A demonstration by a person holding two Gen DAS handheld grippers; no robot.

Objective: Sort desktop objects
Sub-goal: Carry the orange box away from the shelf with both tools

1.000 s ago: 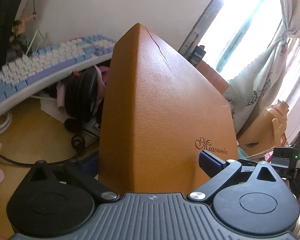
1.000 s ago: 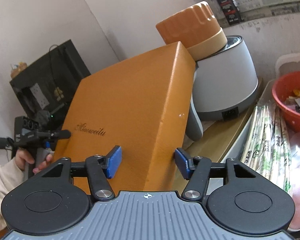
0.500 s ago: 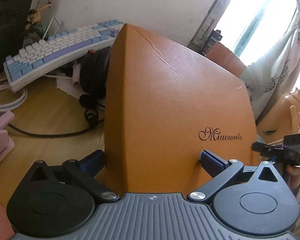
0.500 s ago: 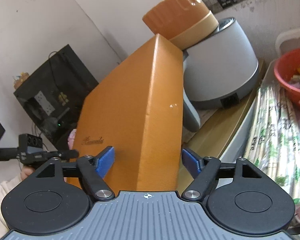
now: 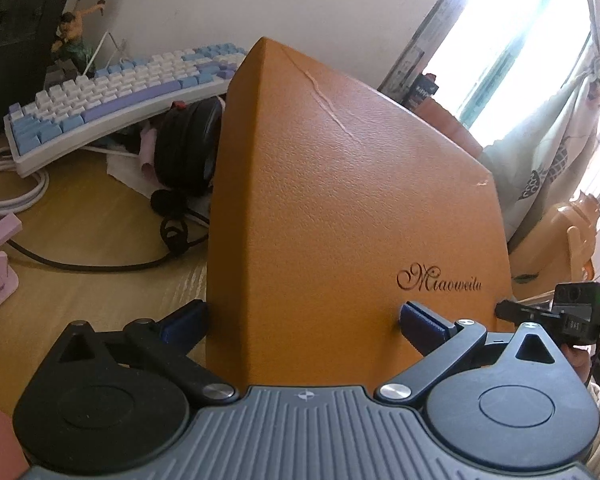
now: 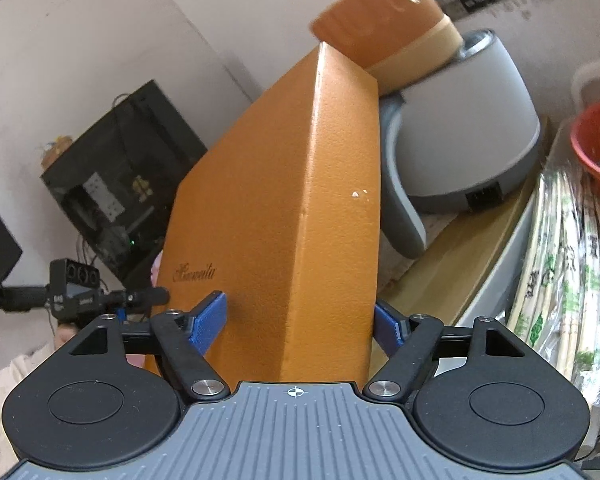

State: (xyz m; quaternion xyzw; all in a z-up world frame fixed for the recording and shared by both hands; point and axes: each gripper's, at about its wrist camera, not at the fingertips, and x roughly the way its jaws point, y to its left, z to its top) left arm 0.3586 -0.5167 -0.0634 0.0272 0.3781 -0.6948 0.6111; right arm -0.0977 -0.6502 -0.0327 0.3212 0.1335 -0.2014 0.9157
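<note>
At the upper left of the left wrist frame a keyboard point(image 5: 112, 92) leans over black headphones point(image 5: 188, 148) on the desk point(image 5: 100, 248). Mid-frame, the orange box point(image 5: 340, 208) stands between both tongs: the left tongs point(image 5: 304, 320) and right tongs point(image 6: 300, 320) each clamp a lower corner. Over the last second the box has swung more upright and edge-on, which suggests it is being carried or turned toward a place. Right of it sits a grey kettle point(image 6: 468, 136).

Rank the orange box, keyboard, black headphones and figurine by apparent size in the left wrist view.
1. orange box, largest, though it is nearest the camera
2. keyboard
3. black headphones
4. figurine, smallest, though farthest away
</note>
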